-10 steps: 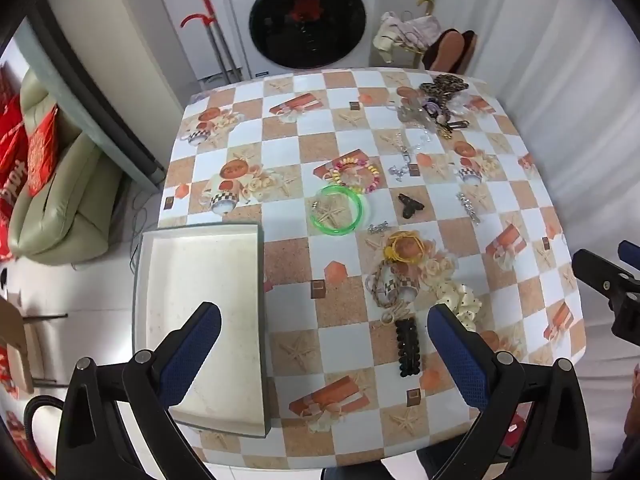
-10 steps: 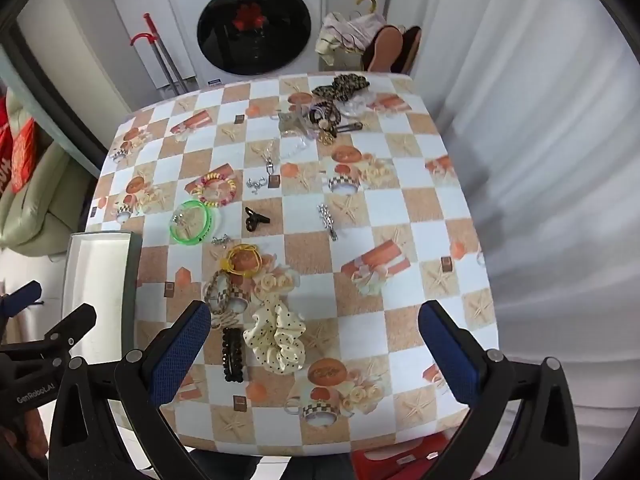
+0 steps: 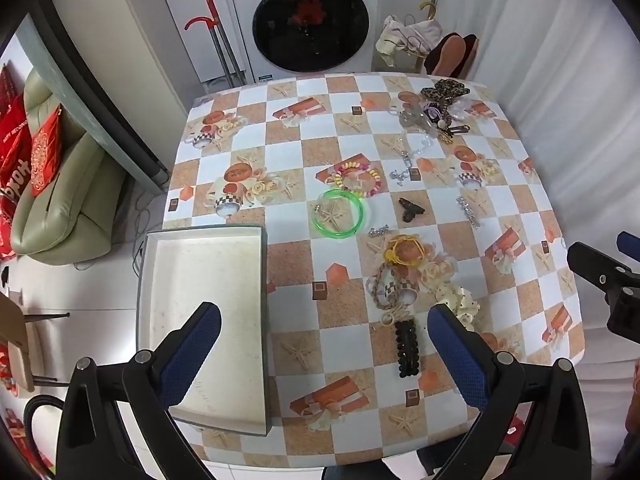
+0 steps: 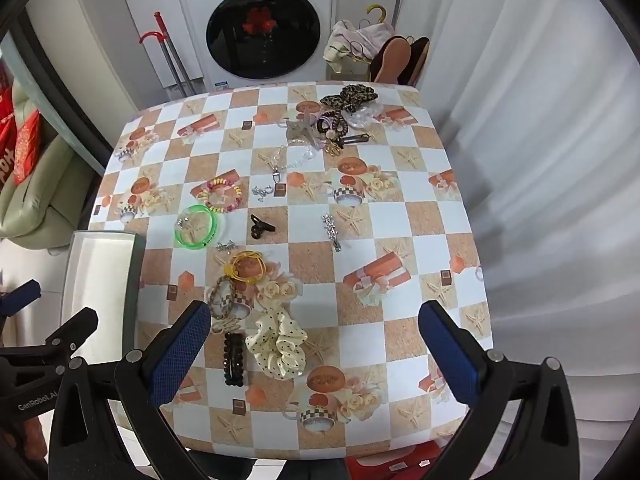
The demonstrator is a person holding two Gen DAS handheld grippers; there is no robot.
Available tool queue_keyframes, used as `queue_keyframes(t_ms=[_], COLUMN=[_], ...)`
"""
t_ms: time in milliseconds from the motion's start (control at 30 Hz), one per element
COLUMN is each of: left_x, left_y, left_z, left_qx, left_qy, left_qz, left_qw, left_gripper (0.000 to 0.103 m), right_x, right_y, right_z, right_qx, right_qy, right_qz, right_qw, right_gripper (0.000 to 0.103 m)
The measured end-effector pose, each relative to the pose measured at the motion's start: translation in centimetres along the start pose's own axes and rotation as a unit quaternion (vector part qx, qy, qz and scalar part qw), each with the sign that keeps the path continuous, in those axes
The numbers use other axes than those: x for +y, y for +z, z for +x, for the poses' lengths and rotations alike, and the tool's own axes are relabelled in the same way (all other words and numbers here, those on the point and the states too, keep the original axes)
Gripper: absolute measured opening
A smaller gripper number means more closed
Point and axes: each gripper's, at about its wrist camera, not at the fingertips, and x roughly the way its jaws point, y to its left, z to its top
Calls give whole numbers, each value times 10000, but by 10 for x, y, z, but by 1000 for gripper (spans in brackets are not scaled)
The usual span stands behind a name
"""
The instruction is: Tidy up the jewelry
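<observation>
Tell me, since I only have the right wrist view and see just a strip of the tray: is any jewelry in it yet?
Observer: No. The left wrist view shows the tray's whole floor, and it is bare.
Operator: And the left gripper, open or shut?
Observer: The left gripper is open and holds nothing. In its own view, its left finger overlaps the tray's near half.
</observation>
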Motion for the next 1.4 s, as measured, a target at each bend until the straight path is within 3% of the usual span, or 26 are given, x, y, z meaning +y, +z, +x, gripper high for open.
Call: queue_keyframes(t_ms=[1400], left_x=[3], left_y=[2], left_z=[2], left_qx=[2], left_qy=[43], left_qz=[-9], left_qw=[10000], left_gripper=[103], right_x=[2], right_y=[-1], right_z=[11], right_qx=[6], right_qy=[22], right_qz=[70], right_qw=[10000], right_gripper=[103])
